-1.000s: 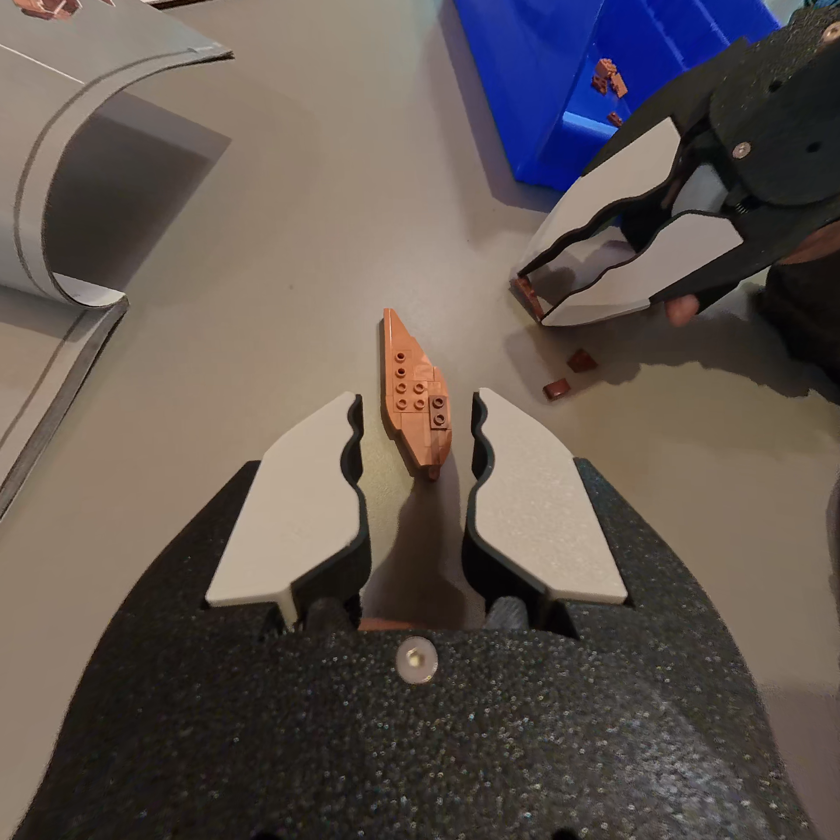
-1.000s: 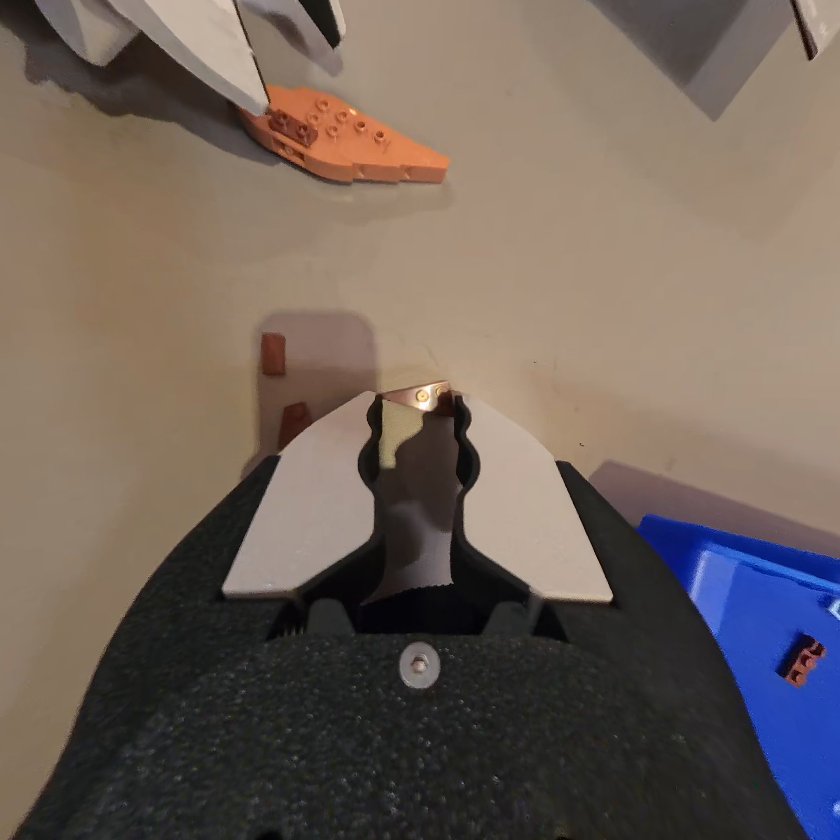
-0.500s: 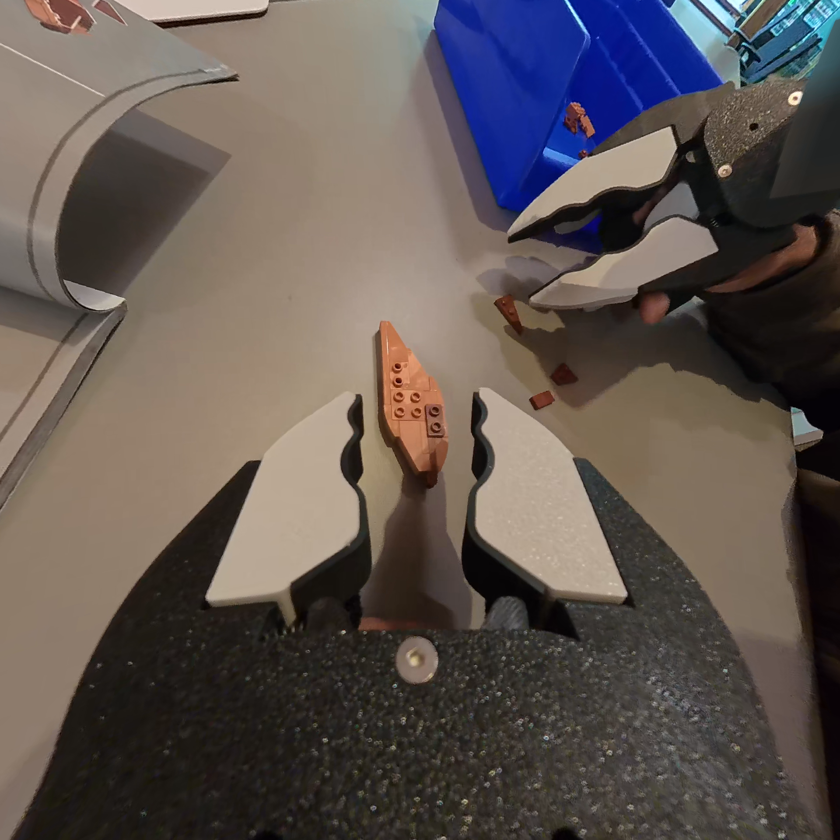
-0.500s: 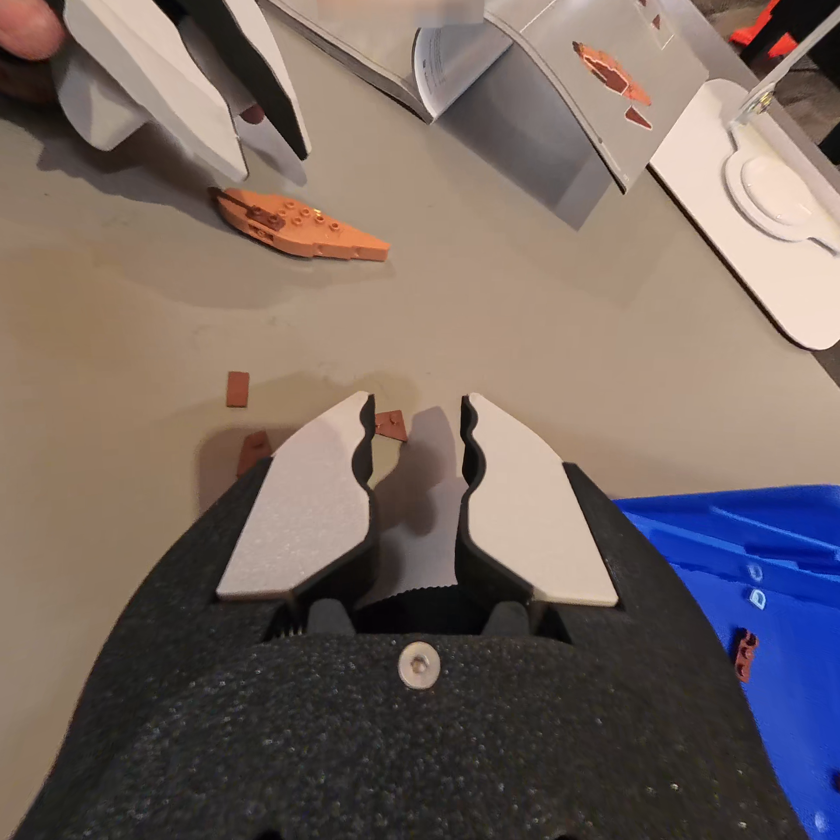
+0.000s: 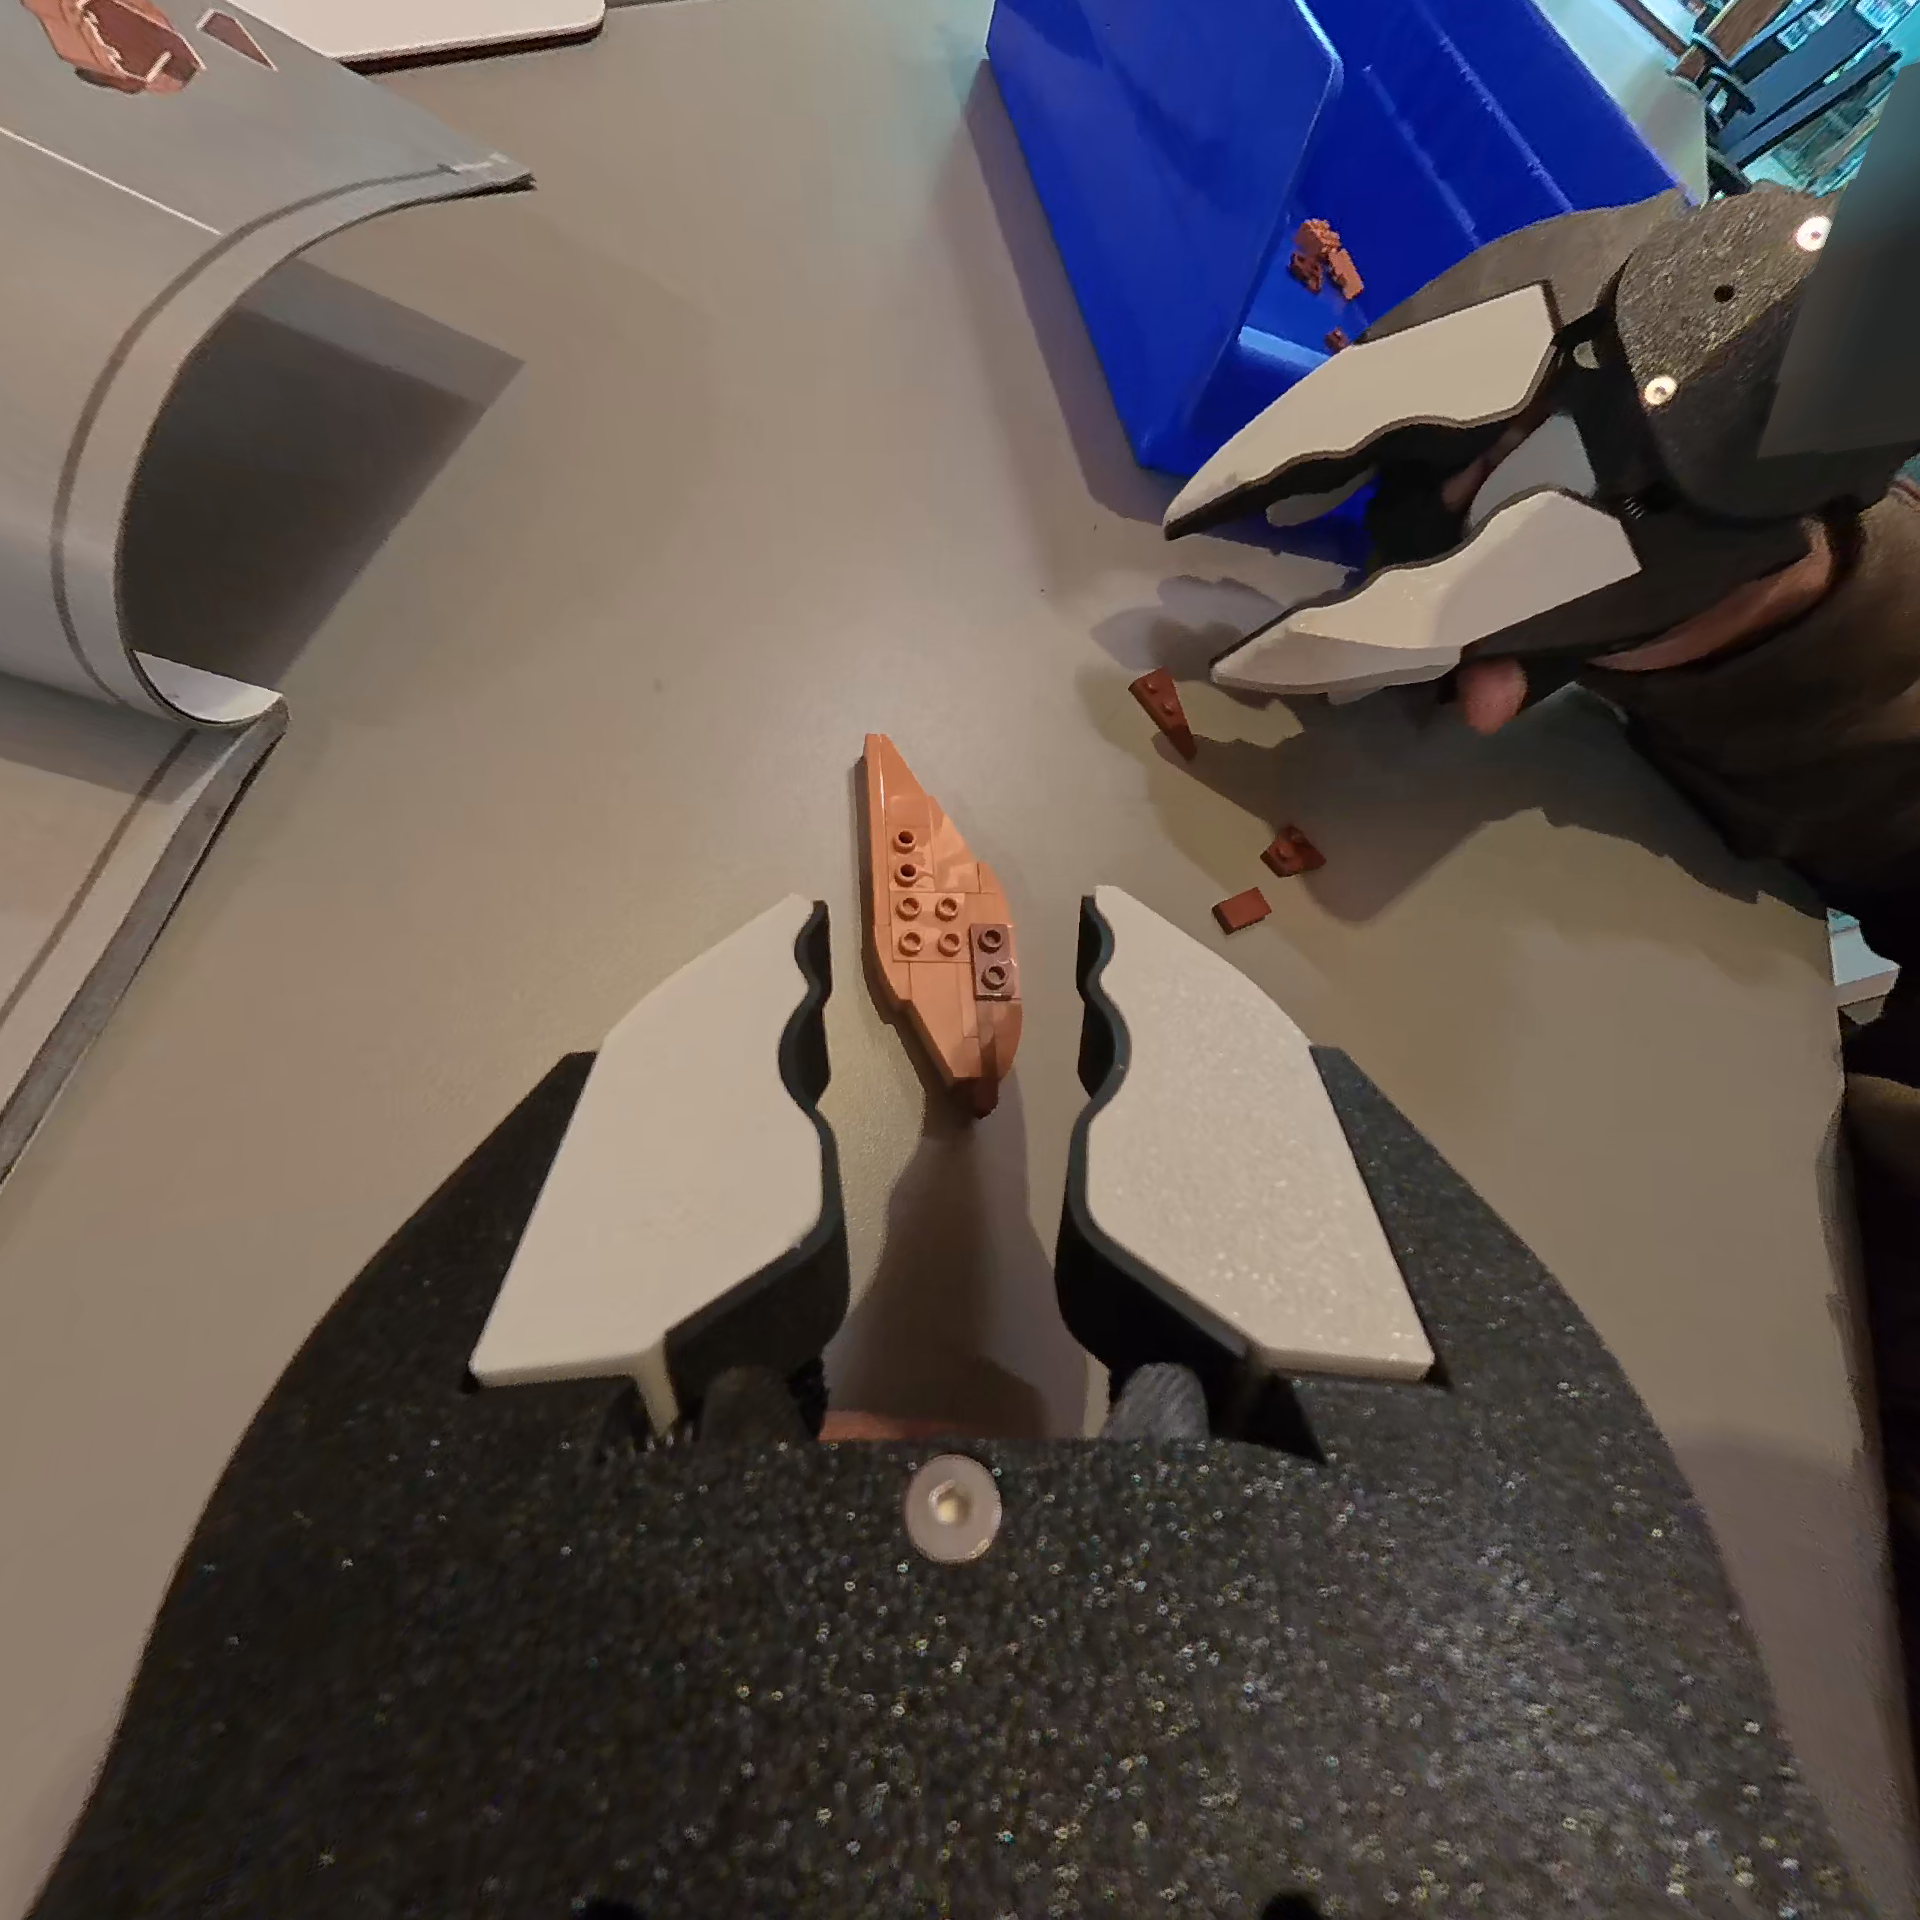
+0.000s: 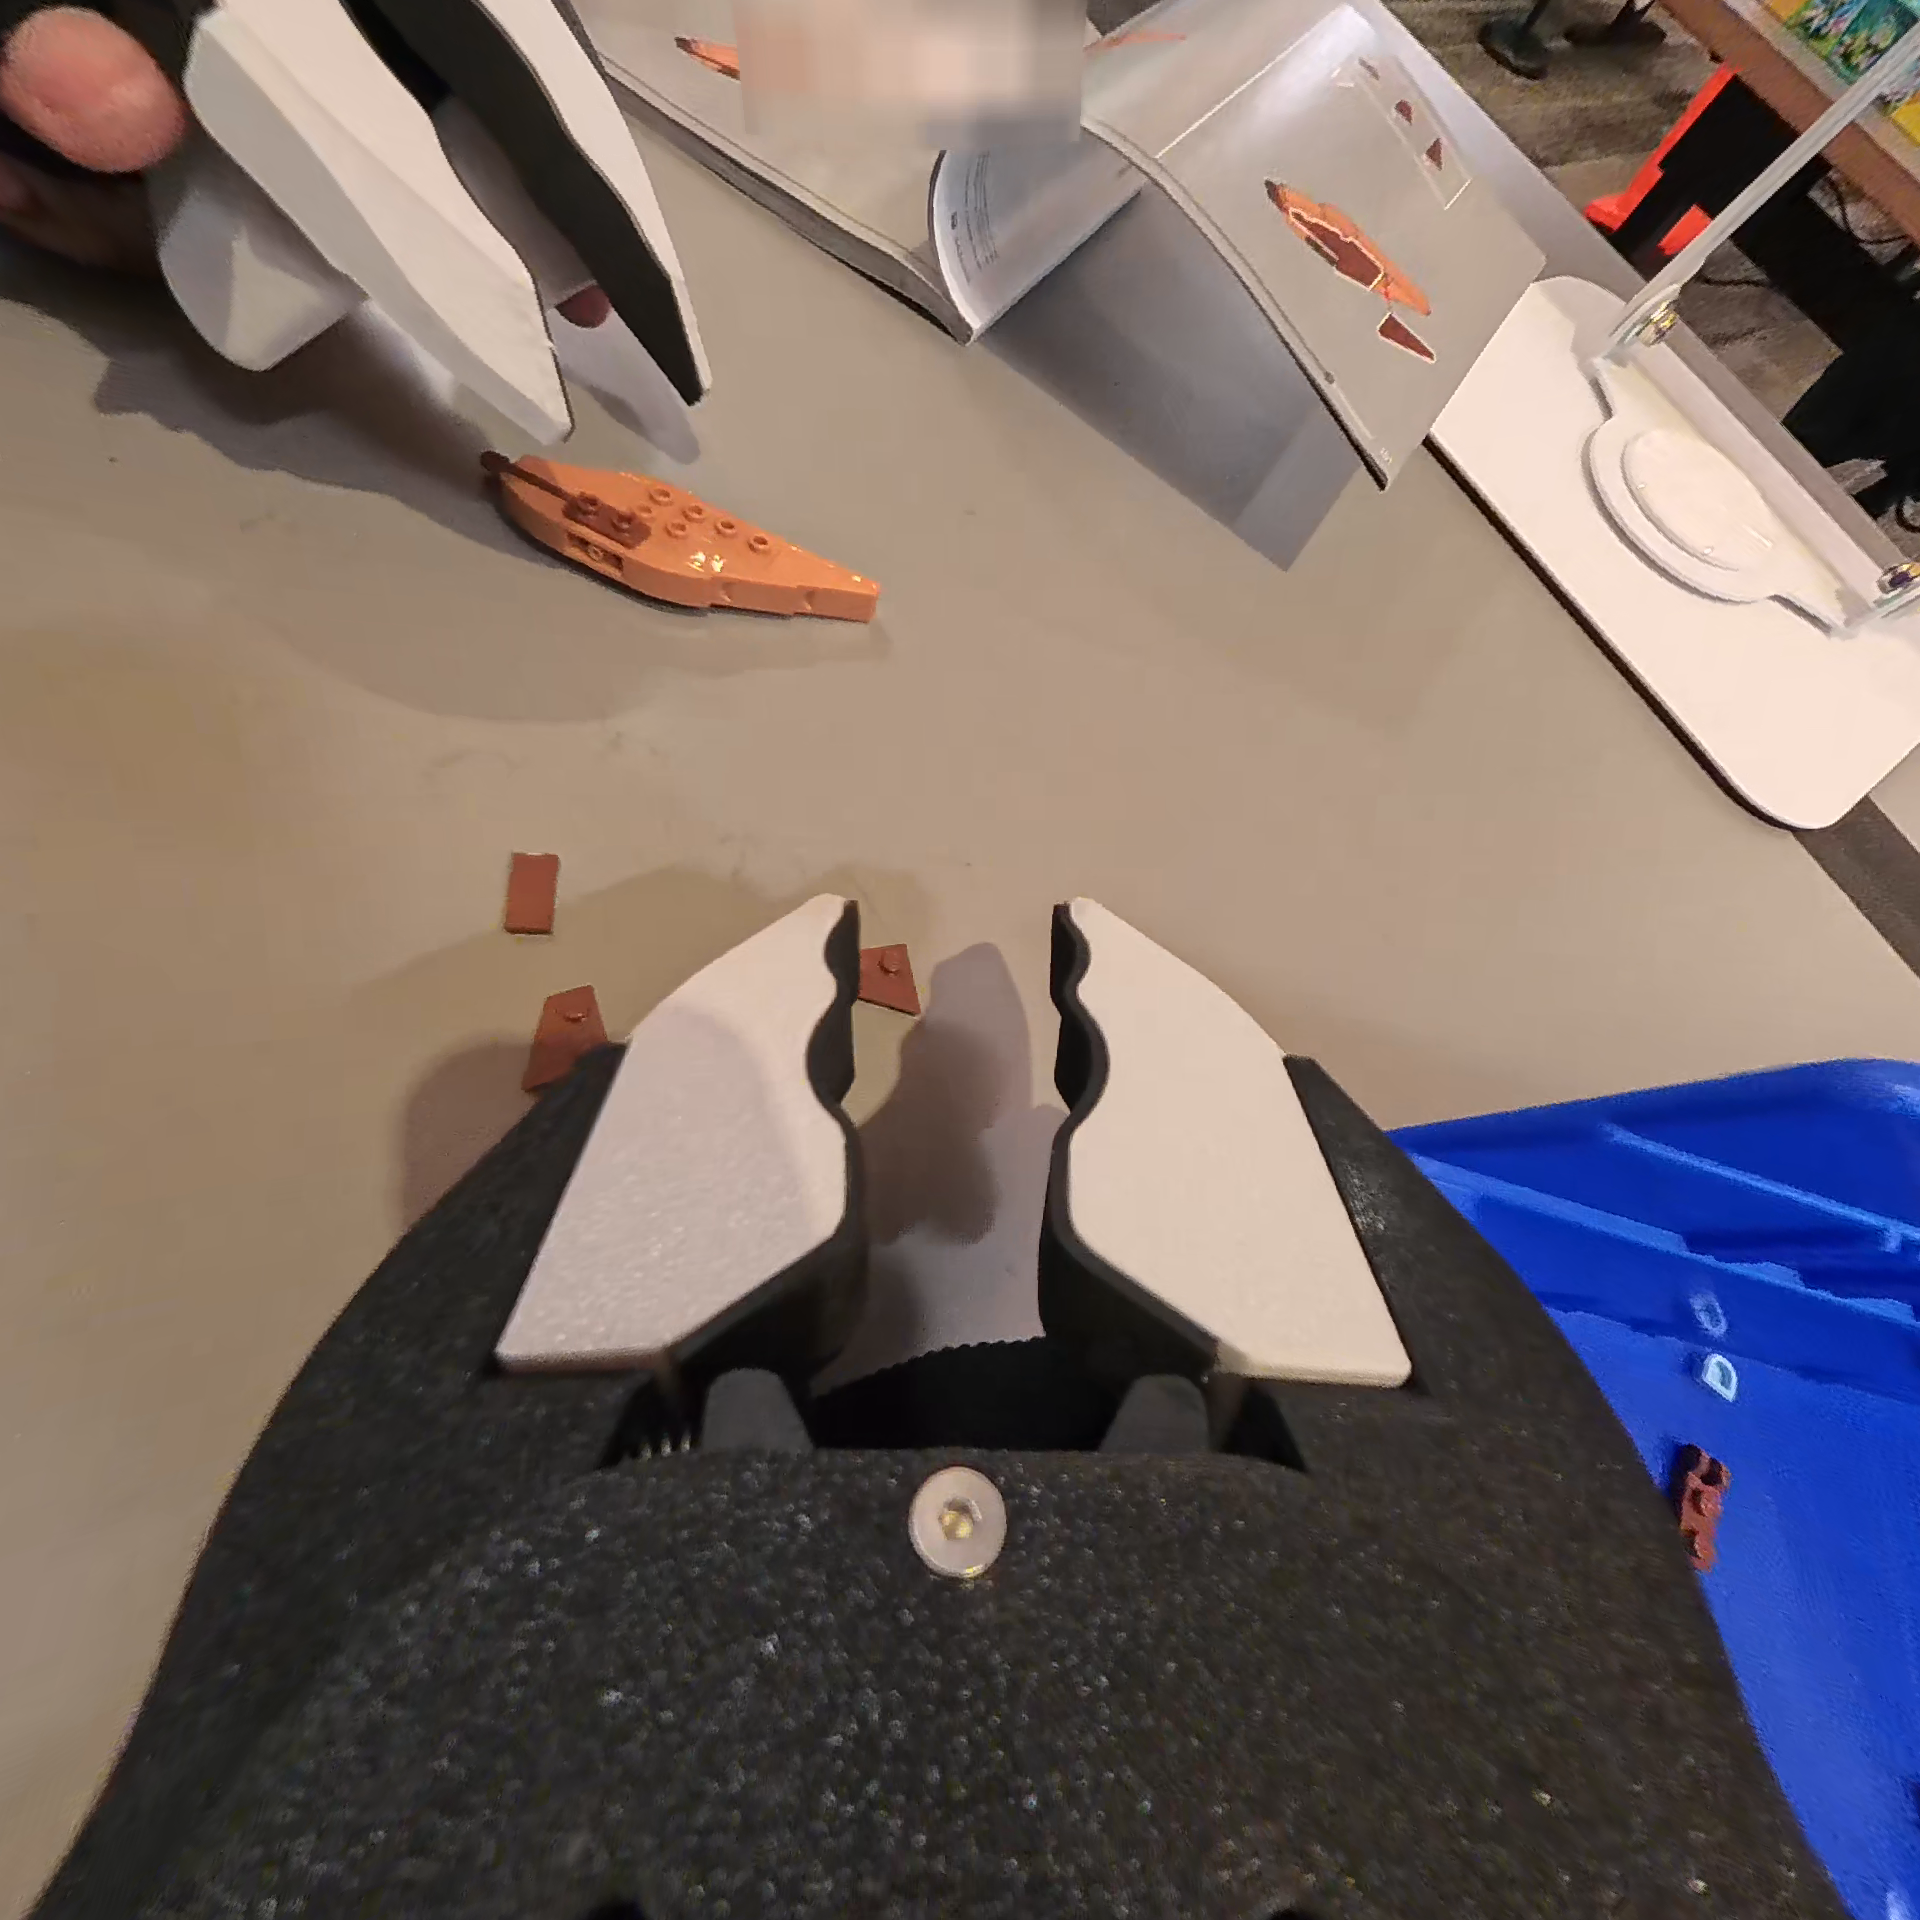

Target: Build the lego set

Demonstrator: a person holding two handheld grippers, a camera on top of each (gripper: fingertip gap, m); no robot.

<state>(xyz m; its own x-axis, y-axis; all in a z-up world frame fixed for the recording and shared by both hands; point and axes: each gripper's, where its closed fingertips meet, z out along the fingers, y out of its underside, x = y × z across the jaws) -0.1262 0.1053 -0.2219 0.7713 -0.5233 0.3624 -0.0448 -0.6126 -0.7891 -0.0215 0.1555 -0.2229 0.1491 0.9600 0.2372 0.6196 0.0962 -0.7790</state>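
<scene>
Left gripper (image 5: 951,914) jaws apart, empty, straddling the tan hull (image 5: 940,920) on the table (image 5: 623,623). Right gripper (image 6: 954,914) also apart, empty, above a brown wedge (image 6: 888,979).

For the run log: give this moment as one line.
left gripper: open, straddling orange lego hull | right gripper: open, empty | three loose brown pieces on table | bin: beside

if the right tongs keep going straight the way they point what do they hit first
Probably the small brown wedge plate lying on the table just ahead of the right tongs, nearer their left tip. Both fingers are apart and empty. Depth is unclear, so they might pass above it.
</scene>
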